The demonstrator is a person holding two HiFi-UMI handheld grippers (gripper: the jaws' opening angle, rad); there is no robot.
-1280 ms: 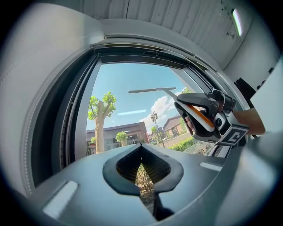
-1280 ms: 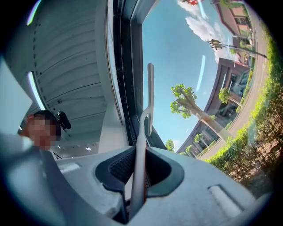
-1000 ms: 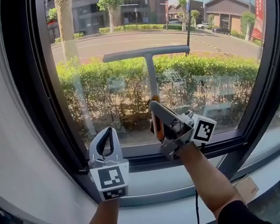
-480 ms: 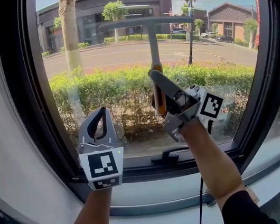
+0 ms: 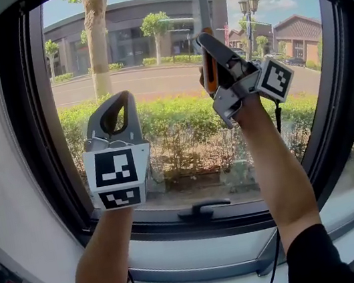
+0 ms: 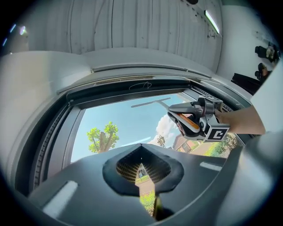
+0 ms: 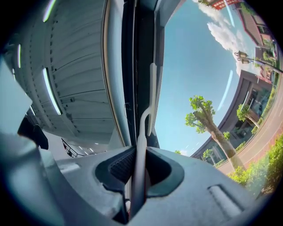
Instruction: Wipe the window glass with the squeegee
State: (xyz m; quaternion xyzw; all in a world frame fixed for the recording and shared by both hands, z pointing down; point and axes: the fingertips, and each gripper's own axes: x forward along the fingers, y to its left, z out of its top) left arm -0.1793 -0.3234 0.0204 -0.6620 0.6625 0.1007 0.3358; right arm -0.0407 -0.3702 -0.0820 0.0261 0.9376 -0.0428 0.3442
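Squeegee (image 5: 203,4) sits high against the window glass (image 5: 178,110), its blade near the dark window frame's (image 5: 34,129) top edge. Your right gripper (image 5: 206,43) pinches its handle. Your left gripper (image 5: 114,109), jaws pressed together on nothing, is raised to the left.

Straight ahead of the right gripper (image 5: 206,47), the glass (image 5: 177,144) barred any way forward. Above it, the squeegee (image 5: 202,4) blade sat close under the top of the window frame (image 5: 34,129), with little room beyond. To its left, open pane lay between it and the left gripper (image 5: 119,103), which stood well apart. Below both grippers the pane was free down to the window handle (image 5: 199,209) on the lower frame.
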